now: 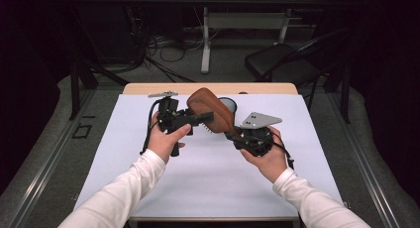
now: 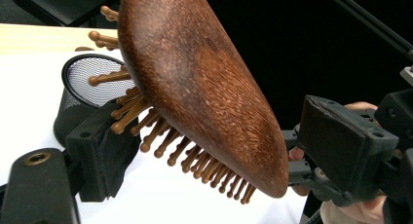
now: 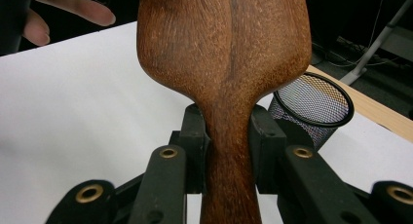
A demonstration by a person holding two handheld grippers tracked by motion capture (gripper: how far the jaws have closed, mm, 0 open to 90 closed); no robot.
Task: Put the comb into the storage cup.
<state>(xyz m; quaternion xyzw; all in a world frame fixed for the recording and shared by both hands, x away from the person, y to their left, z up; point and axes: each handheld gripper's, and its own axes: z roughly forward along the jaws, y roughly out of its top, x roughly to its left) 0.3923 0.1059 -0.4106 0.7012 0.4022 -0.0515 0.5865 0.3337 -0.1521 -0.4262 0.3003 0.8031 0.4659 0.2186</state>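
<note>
1. Left gripper (image 1: 205, 117): held above the white table cover (image 1: 124, 139), pointing toward 3 o'clock; jaws wide, either side of the brush head, pads not pressing.

2. Wooden paddle hairbrush (image 1: 213, 111): raised above table centre, head toward 11 o'clock, back side up, wooden pins (image 2: 195, 160) facing down.

3. Black mesh cup (image 1: 229, 105): standing upright on the cover at 12 o'clock, just behind the brush.

4. Right gripper (image 1: 234, 135): jaws narrow, clamped on both sides of the brush handle (image 3: 229, 151), pointing toward 11 o'clock.
</note>
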